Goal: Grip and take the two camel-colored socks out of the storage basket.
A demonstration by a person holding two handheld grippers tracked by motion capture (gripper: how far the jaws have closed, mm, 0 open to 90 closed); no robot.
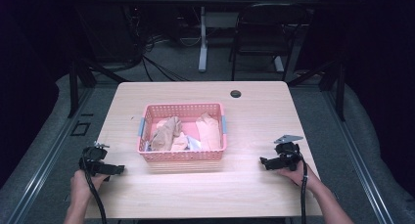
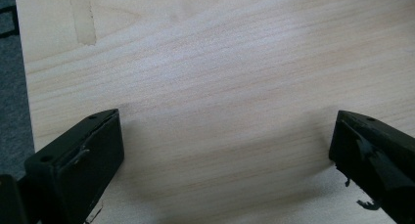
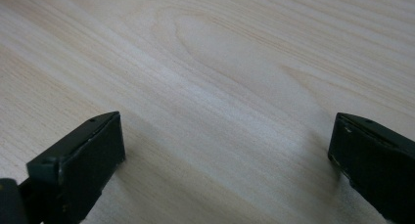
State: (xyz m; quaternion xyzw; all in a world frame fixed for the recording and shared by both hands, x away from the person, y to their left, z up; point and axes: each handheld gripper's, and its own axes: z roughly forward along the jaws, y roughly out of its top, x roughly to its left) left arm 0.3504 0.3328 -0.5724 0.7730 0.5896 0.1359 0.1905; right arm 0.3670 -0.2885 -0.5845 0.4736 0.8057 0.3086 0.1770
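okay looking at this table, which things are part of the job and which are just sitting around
Part of the job:
pink plastic lattice basket
crumpled tan and peach cloths inside it
left gripper, open
right gripper, open

Just lying about:
black folding chair behind the wooden table
dark cables on the floor

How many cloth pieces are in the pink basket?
3 visible: a tan cloth at left, a peach cloth at right, a white piece low between them. More may be hidden underneath.
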